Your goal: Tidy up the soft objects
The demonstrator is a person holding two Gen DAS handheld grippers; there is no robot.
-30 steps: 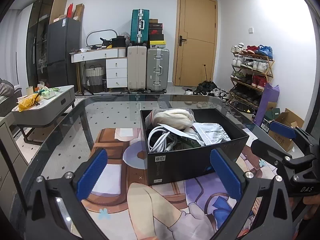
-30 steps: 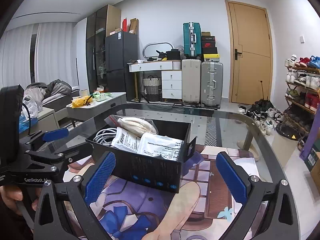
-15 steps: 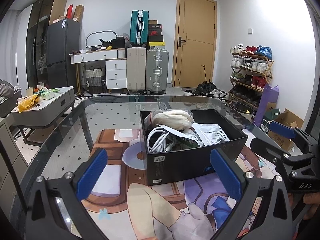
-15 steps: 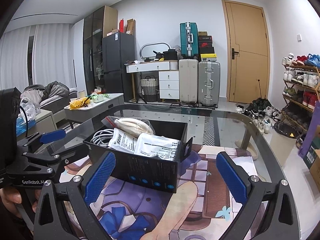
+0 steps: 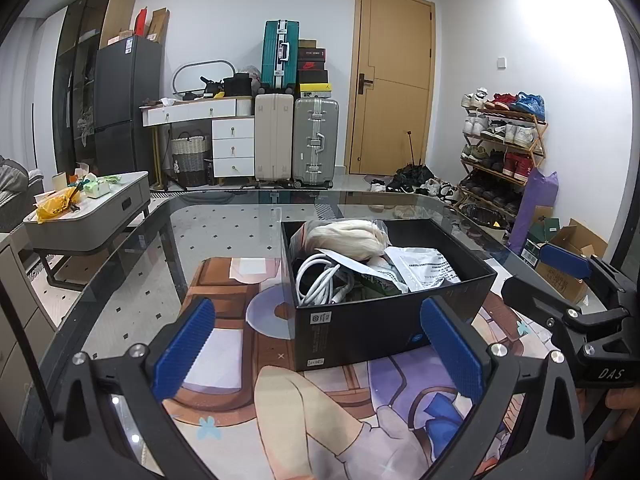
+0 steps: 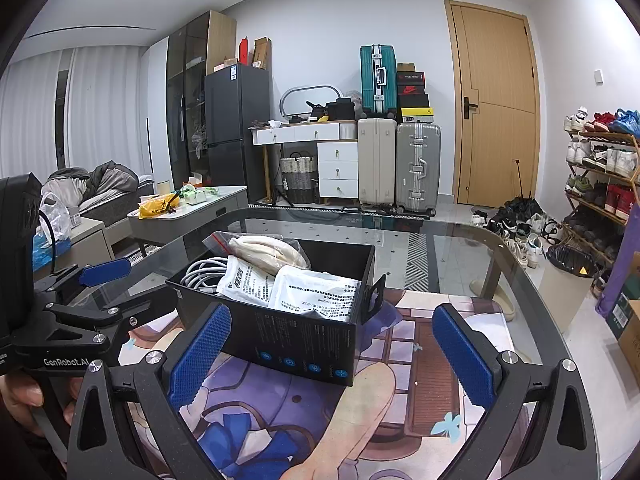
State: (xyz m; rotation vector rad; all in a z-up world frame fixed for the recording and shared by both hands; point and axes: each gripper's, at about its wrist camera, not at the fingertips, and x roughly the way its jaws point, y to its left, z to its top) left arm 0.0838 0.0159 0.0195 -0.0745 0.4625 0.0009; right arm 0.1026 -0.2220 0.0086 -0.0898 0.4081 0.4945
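A black box (image 5: 372, 328) stands on the glass table's printed mat, also in the right wrist view (image 6: 296, 340). It holds a coiled white cable (image 5: 324, 280), a cream soft item in a clear bag (image 5: 348, 236) and white printed pouches (image 5: 424, 268); these pouches show in the right view (image 6: 316, 292). My left gripper (image 5: 320, 344) is open and empty in front of the box. My right gripper (image 6: 332, 356) is open and empty, near the box's right corner; it shows at the right of the left view (image 5: 576, 292).
The glass table's far edge (image 5: 304, 196) curves ahead. A printed mat (image 6: 424, 340) covers the near part. A grey coffee table (image 5: 88, 216) with clutter stands at left. Suitcases (image 5: 296, 140), a door and a shoe rack (image 5: 500, 148) are behind.
Both grippers have drifted slightly; the box sits a little lower and closer in the right view. Both stay open and nothing was taken hold of.
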